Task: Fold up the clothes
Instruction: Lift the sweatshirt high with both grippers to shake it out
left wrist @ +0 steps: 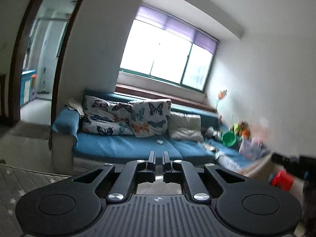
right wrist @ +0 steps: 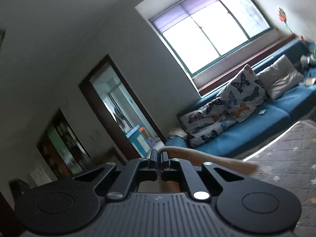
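Note:
In the right wrist view my right gripper (right wrist: 158,156) is shut on a peach-coloured cloth (right wrist: 217,161). The cloth runs from the fingertips as a strip to the right and hangs over the grey mat (right wrist: 286,148); more of it shows below the jaws. My left gripper (left wrist: 158,157) is held up and points at the blue sofa (left wrist: 126,144). Its jaws stand a narrow gap apart, and I see nothing between them. No cloth shows in the left wrist view. A dark blurred shape (left wrist: 288,163) with a red-orange part sits at that view's right edge; I cannot tell what it is.
Butterfly-print pillows (left wrist: 110,116) and a pale cushion (left wrist: 185,126) lie on the sofa under a bright window (left wrist: 165,53). A green bucket (left wrist: 229,138) and toys crowd the sofa's right end. A doorway (left wrist: 39,59) opens on the left. A grey star-print mat (left wrist: 29,181) lies below.

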A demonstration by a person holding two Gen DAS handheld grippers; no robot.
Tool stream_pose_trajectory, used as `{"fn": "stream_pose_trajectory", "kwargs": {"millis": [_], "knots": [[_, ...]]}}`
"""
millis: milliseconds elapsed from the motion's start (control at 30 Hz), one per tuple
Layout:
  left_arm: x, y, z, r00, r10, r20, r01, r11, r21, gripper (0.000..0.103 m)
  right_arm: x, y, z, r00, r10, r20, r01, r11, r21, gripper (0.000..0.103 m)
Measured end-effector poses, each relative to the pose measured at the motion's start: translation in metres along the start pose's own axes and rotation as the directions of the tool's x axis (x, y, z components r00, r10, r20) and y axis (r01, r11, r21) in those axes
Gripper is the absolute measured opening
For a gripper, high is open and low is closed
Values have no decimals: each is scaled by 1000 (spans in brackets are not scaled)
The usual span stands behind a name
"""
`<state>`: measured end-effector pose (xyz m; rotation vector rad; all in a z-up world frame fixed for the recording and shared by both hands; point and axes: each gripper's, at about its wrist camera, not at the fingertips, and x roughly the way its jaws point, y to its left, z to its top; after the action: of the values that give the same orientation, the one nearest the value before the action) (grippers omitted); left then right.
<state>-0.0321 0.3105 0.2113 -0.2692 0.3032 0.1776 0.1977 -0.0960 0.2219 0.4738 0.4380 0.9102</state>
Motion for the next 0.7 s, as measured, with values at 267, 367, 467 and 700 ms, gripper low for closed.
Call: {"fn": "stream_pose_trajectory", "kwargs": {"millis": [267, 367, 467, 700], "knots": [[49, -41, -120, 967, 35, -253, 25, 973, 231, 28, -9, -13, -26, 995, -77, -61, 80, 996, 42, 2], [66, -69, -161, 952, 56, -302, 64, 926, 373, 30, -13, -19, -27, 993, -99, -67, 102, 994, 46, 2], [79, -96, -190, 951, 63, -304, 103, 859, 501, 30, -17, -26, -31, 991, -112, -77, 116, 992, 50, 2], [111, -130, -223, 984, -7, -180, 137, 683, 717, 40, -23, -43, -37, 988, -115, -98, 123, 990, 76, 2]]}}
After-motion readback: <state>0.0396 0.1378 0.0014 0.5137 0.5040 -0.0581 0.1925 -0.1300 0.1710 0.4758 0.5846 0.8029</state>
